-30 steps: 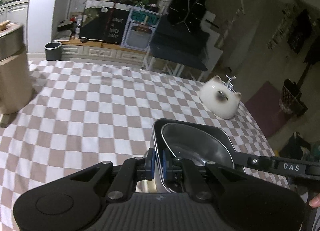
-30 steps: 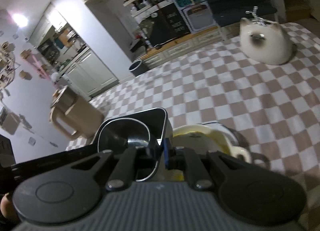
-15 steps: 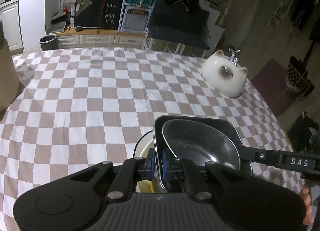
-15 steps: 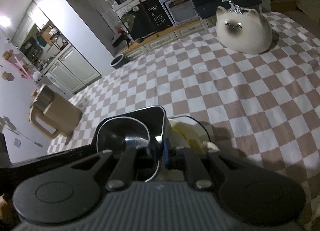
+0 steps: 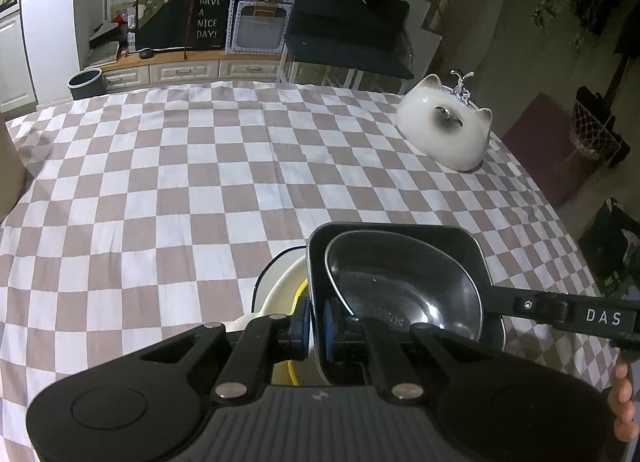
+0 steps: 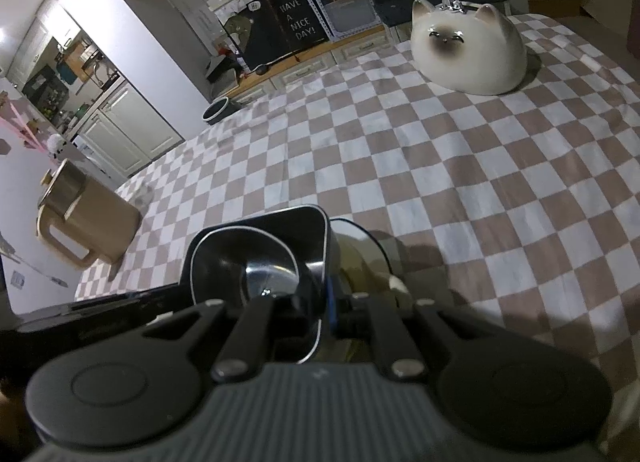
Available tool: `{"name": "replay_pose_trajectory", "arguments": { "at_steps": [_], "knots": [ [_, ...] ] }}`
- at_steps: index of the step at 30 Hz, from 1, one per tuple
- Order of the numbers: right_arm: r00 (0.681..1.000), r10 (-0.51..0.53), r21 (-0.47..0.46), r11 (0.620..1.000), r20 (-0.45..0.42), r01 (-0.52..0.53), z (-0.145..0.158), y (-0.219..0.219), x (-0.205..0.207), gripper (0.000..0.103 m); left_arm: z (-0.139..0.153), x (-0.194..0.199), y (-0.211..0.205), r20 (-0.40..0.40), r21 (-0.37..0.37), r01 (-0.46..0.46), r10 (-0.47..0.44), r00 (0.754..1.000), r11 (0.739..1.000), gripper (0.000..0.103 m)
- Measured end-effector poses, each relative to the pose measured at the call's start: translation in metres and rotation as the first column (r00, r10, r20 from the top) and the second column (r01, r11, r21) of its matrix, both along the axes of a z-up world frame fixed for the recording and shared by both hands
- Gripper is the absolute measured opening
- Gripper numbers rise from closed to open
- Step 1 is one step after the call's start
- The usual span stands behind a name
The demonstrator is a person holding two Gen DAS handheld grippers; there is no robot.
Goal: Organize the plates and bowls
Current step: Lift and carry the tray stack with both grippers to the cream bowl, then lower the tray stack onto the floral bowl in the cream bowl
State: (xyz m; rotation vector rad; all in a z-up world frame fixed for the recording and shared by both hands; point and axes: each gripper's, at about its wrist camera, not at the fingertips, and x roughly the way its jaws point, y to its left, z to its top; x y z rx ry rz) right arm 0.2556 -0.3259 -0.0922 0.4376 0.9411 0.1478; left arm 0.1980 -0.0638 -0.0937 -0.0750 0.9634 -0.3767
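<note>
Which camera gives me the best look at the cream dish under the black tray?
Left wrist: the cream dish shows its dark-edged rim and yellow inside beside the black tray. The right wrist view shows only a shadowed sliver, largely hidden behind the tray and gripper.

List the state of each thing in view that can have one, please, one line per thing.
left tongs: shut on the left wall of the black tray.
right tongs: shut on the right wall of the black tray.
black tray: held by both tongs over the cream bowl.
metal bowl: nested in the tray, upright.
cream bowl: on the cloth, partly covered.
cat-shaped dish: upside down.
</note>
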Motion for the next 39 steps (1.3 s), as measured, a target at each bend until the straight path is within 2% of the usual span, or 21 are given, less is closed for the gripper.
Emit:
{"name": "replay_pose_trajectory", "arguments": {
  "at_steps": [15, 22, 39],
  "knots": [
    [0.999, 0.025, -0.014, 1.0, -0.02, -0.025, -0.002, 0.004, 0.001, 0.01, -0.002, -0.003, -0.002, -0.025, 0.035, 0.018, -0.017, 1.0, 0.999, 0.008],
    [0.998, 0.035, -0.057, 0.998, -0.061, -0.038, -0.009, 0.01, 0.003, 0.012, -0.005, -0.005, -0.005, -0.032, 0.061, 0.041, -0.039, 0.999, 0.997, 0.008],
    [0.998, 0.026, -0.051, 0.998, -0.066, -0.029, -0.012, 0.009, 0.007, 0.013, -0.012, -0.001, -0.007, -0.056, 0.065, 0.066, -0.062, 0.996, 0.996, 0.008]
  ]
}}
